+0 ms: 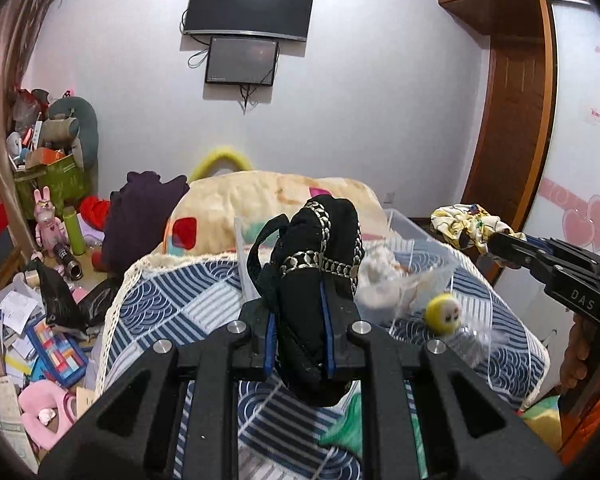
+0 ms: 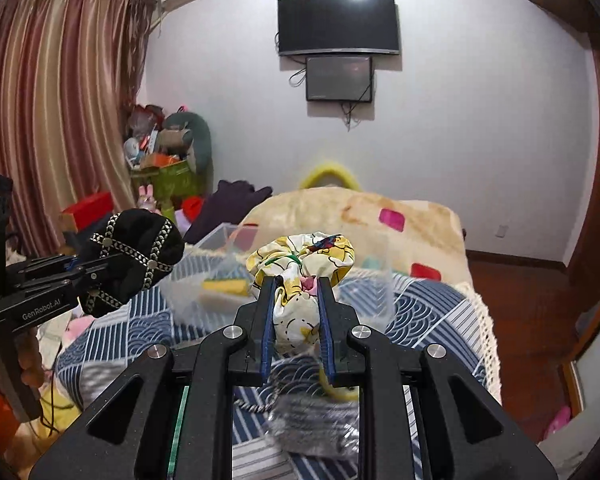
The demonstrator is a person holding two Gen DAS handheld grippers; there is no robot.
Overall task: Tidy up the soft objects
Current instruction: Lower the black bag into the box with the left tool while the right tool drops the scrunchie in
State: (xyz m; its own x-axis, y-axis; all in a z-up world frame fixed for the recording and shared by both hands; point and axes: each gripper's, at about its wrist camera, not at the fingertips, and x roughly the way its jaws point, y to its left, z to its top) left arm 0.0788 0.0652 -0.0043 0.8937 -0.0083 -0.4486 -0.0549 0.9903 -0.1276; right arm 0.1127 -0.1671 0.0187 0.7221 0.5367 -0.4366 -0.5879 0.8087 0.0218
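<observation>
- The bed [image 1: 172, 312] fills the lower centre of both views.
- A clear bin [image 2: 204, 280] sits on the bed at mid-frame, with a folded blanket [image 1: 260, 196] behind it.
- The trimmed pouch [image 1: 316, 280] hangs above the bed, before the bin, between the left gripper's [image 1: 298, 320] fingers.
- The printed cloth [image 2: 300, 276] sits between the right gripper's [image 2: 296, 312] fingers, at the right edge of the left view.
- A small round toy [image 1: 444, 314] lies on the bed, right of the pouch.
- Two screens [image 1: 248, 4] hang on the wall, top centre.
- A piled box [image 1: 48, 176] stands at the left.

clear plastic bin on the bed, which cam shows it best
The right wrist view: the clear plastic bin sits mid-frame with its walls and the yellow item inside visible, though the right tool and its yellow printed cloth cover part. In the left wrist view the black trimmed cloth hides most of it.
</observation>
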